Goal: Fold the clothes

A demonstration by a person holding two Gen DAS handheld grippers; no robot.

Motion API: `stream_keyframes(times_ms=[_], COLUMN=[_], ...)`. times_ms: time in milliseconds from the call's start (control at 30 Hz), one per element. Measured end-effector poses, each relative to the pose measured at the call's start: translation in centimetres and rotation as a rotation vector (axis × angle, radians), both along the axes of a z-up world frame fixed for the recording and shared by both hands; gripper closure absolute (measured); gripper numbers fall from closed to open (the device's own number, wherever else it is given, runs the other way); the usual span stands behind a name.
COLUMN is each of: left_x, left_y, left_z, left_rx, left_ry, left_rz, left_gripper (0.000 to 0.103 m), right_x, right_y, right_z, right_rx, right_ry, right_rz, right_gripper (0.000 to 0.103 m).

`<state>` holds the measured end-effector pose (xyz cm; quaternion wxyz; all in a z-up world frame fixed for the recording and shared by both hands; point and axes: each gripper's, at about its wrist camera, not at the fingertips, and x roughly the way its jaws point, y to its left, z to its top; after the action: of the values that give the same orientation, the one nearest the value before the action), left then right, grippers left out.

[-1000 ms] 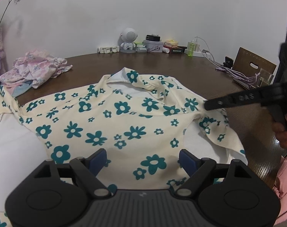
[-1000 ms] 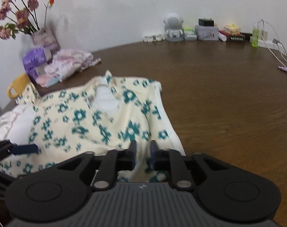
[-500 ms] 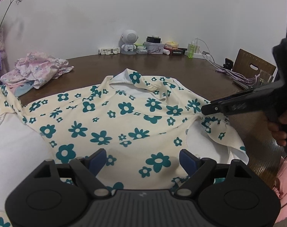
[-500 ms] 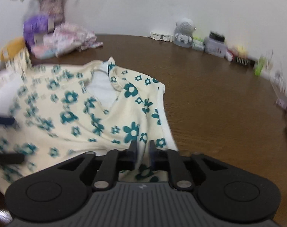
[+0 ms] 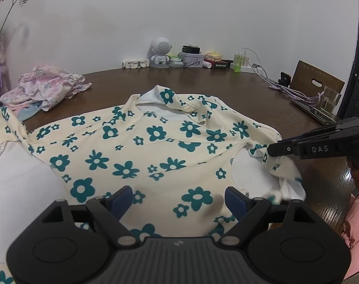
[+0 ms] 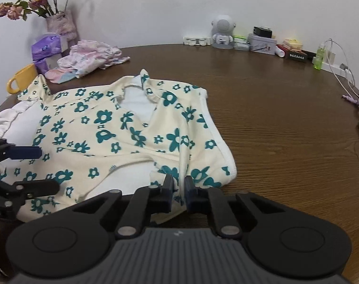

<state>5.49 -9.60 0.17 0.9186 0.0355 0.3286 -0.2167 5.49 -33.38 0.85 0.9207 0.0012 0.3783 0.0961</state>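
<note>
One floral shirt (image 5: 155, 156) on the counter (image 6: 286, 118); two claws: left claw (image 5: 179, 196) spread wide, right claw (image 6: 178, 184) still pinching its now-lifted sleeve (image 5: 277, 163).

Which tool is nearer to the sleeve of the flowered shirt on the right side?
Right. The right tool is shut on that sleeve. The left tool hangs open over the shirt's body, apart from the sleeve.

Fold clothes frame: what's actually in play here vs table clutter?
In play:
- floral shirt, spread on the table
- right hand-held gripper, shut on the shirt's sleeve
- left hand-held gripper, open over the shirt

Lying about:
- pink clothes pile
- yellow mug
- tissue packs
- flower vase
- robot figure
- green bottle
- cables
</note>
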Motion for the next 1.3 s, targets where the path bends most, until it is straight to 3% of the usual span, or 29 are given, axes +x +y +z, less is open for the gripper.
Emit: stream_keyframes(times_ms=[67,100,267,600,633,733,933,1000,1100,1167,1300], left_x=[0.0,0.0,0.0,1.1,1.2,1.6,1.6,1.6,1.9,2.6,4.4], left_y=[0.0,0.0,0.1,1.6,1.6,1.7,1.8,2.0,2.3,2.2,2.1], left_z=[0.0,0.0,0.1,0.2,0.2,-0.1,-0.2,0.0,0.7,1.0,1.4], left_rx=[-0.001,-0.001,-0.003,-0.043,-0.046,-0.051,-0.06,-0.07,-0.082,-0.091,-0.109], left_ry=[-0.001,-0.001,-0.003,0.038,0.044,0.061,0.063,0.061,0.053,0.063,0.096], left_rz=[0.002,0.003,0.011,0.059,0.056,0.057,0.064,0.075,0.088,0.095,0.115], left_gripper=[0.018,0.018,0.018,0.018,0.018,0.018,0.018,0.019,0.019,0.019,0.019], right_x=[0.0,0.1,2.5,10.7,11.2,11.8,12.3,12.2,11.8,11.9,13.4], right_y=[-0.4,-0.4,0.0,1.0,1.1,1.4,-0.2,-0.3,-0.2,0.3,1.9], right_z=[0.3,0.6,1.8,0.0,-0.1,-0.4,-0.7,-0.7,0.4,1.1,1.4], right_rx=[0.052,0.063,0.016,0.02,0.025,-0.007,-0.002,0.02,0.055,0.04,-0.033], right_ry=[0.0,-0.014,-0.084,-0.017,-0.009,0.005,0.01,0.009,-0.037,-0.075,-0.088], right_rz=[-0.002,0.0,0.026,0.112,0.122,0.147,0.053,0.054,0.069,0.092,0.141], right_gripper=[0.073,0.07,0.068,0.068,0.071,0.1,0.1,0.097,0.085,0.07,0.068])
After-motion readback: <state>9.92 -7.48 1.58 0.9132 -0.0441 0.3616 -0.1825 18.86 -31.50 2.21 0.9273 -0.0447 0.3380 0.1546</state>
